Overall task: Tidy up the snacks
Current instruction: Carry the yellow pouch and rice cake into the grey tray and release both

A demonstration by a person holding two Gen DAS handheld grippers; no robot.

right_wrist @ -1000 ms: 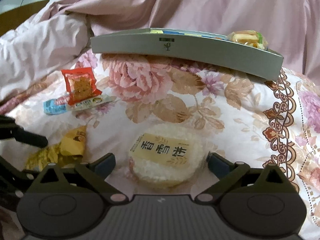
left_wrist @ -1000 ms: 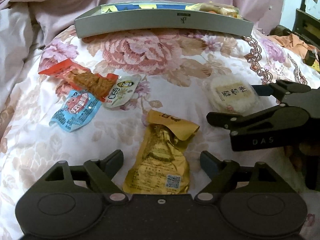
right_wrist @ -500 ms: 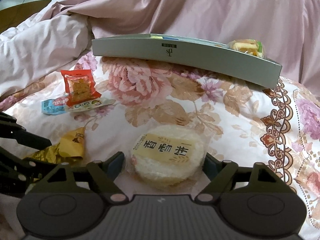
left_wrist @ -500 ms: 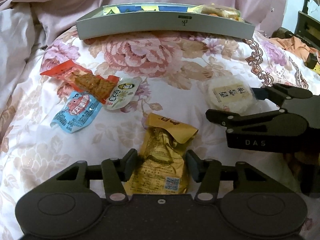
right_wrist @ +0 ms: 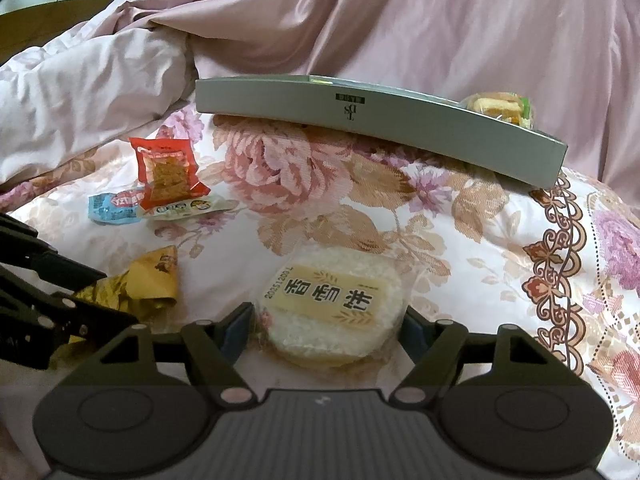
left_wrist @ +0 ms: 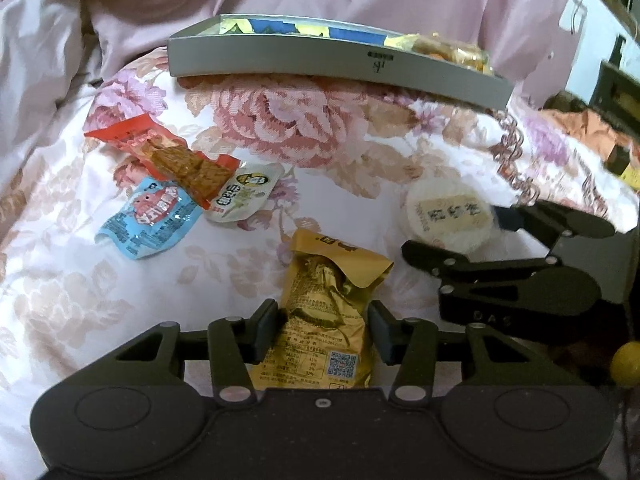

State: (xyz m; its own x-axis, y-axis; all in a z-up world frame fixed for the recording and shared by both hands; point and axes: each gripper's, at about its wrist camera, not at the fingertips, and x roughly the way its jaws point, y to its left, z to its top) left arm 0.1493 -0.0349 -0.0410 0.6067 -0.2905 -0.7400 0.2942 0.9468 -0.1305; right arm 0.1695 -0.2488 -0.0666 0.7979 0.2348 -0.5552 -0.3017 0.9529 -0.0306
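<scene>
Both jaws closing — left gripper (left_wrist: 322, 330) pinches the crinkly gold pouch (left_wrist: 326, 312) mid-body; right gripper (right_wrist: 326, 330) brackets the brittle rice cracker (right_wrist: 332, 306) edgewise.

Pretty dim, warm indoor light with soft shadows, no real glare. Heavy fisheye bending at the edges, dark corners. Slightly soft and smeary toward the rims.

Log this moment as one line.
left tool: closing on gold pouch | right tool: closing on rice cracker | both on bedspread
</scene>
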